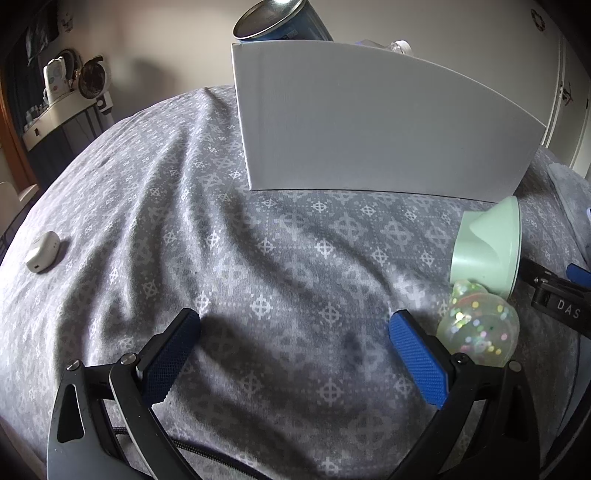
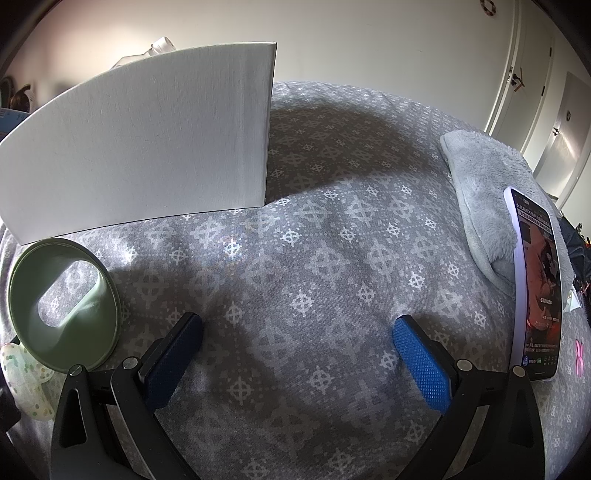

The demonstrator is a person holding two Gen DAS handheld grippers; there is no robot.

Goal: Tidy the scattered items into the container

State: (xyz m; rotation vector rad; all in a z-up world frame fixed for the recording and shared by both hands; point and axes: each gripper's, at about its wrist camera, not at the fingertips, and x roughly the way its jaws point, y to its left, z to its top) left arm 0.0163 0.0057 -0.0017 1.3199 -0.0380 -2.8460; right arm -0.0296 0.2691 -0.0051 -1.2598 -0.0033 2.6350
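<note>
The green cup lies on its side on the bed beside the glittery ball, just before the white box, looking light and stiff, best taken across its rim, while my left jaws and right jaws both gape wide, empty.

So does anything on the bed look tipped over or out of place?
Yes. The mint green cup lies on its side by the white box, its mouth facing sideways, with the glittery clear toy against it. A blue can leans tilted behind the box.
</note>
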